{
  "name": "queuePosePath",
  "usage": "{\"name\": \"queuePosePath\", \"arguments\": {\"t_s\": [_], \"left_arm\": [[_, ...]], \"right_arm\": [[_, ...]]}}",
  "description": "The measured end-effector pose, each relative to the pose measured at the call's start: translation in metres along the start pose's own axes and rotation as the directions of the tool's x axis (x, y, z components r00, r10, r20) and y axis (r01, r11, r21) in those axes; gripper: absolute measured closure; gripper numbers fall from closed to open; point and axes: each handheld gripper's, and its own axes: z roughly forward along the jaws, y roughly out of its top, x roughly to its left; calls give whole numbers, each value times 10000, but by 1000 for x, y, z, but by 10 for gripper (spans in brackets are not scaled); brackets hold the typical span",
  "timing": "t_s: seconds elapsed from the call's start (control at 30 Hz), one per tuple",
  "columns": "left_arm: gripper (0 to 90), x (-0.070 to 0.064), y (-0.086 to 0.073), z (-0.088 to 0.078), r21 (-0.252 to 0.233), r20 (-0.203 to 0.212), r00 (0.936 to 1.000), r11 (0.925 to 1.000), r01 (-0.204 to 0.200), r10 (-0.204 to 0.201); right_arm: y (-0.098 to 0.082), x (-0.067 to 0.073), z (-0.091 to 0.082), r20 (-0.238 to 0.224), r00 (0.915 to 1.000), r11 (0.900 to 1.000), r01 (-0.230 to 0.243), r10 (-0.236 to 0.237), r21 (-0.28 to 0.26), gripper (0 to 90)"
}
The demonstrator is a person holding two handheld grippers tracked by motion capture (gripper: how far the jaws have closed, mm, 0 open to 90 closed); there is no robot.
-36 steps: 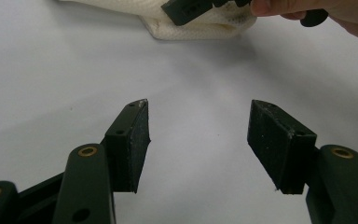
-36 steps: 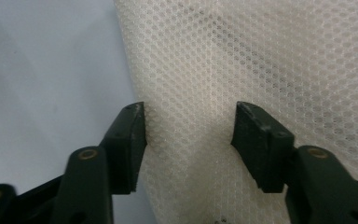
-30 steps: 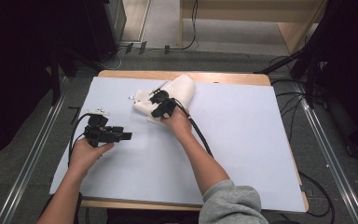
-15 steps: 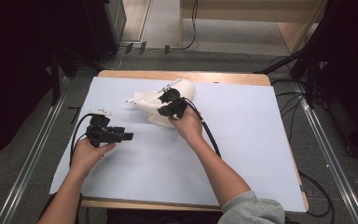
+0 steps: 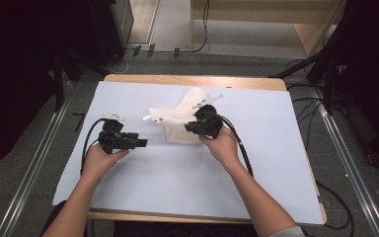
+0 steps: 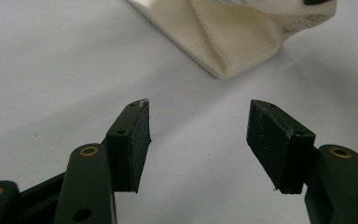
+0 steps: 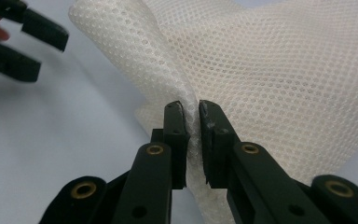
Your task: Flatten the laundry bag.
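Here the right gripper [image 7: 192, 112] fingers pinch the mesh bag [image 5: 180, 118], lying crosswise; left gripper [image 6: 198, 116] fingers wide.

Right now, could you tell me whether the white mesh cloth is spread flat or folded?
Folded and bunched: the mesh cloth doubles over itself on the table, one fold pinched and lifted by the right tongs.

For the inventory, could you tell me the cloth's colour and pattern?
Cream-white mesh cloth with tiny holes all over, clearest in the right gripper view.
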Motion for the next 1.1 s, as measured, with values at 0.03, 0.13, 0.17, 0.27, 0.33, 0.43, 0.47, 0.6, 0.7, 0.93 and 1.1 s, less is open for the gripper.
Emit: {"name": "queuePosePath", "arguments": {"t_s": [0.03, 0.13, 0.17, 0.27, 0.33, 0.43, 0.47, 0.6, 0.7, 0.93, 1.1], "left_arm": [[404, -1, 1, 2, 17, -18, 10000, 10000, -39, 39], [405, -1, 2, 3, 4, 33, 10000, 10000, -15, 15], [405, -1, 3, 4, 20, 32, 10000, 10000, -22, 22], [406, 0, 4, 4, 9, 33, 10000, 10000, 26, -26], [406, 0, 4, 3, 5, 11, 10000, 10000, 12, -12], [407, 1, 4, 2, -9, -11, 10000, 10000, 2, -2], [407, 1, 4, 1, -33, -36, 10000, 10000, 47, -47], [407, 4, 3, -2, -119, -73, 9999, 9999, 80, -81], [406, 4, 2, -3, -117, -128, 9999, 9999, 88, -90], [406, 4, 2, -3, -91, -110, 9999, 9999, 54, -55], [407, 5, 2, -3, -107, -96, 9999, 9999, 76, -77]], "right_arm": [[-11, -1, -7, -98, 9999, 9999, 120, -119, 97, 823], [-20, -1, -11, -150, 9996, 9993, 235, -231, 286, 809], [-27, -2, -12, -115, 9996, 9984, 252, -246, 514, 798], [-39, -5, -9, -81, 9995, 9957, 304, -298, 878, 767], [-44, -5, -6, -195, 9996, 9944, 235, -216, 1028, 706], [-40, 1, -7, -290, 9991, 9943, 349, -321, 1009, 617], [-40, 1, -7, -290, 9991, 9943, 349, -321, 1009, 617], [-34, 13, -10, -419, 9972, 9944, 648, -615, 830, 529], [-27, 28, -8, -567, 9942, 9920, 956, -911, 819, 508], [-16, 45, 9, -473, 9914, 9896, 1248, -1216, 718, 420], [-7, 49, 18, -583, 9947, 9941, 885, -849, 629, 452]]}}
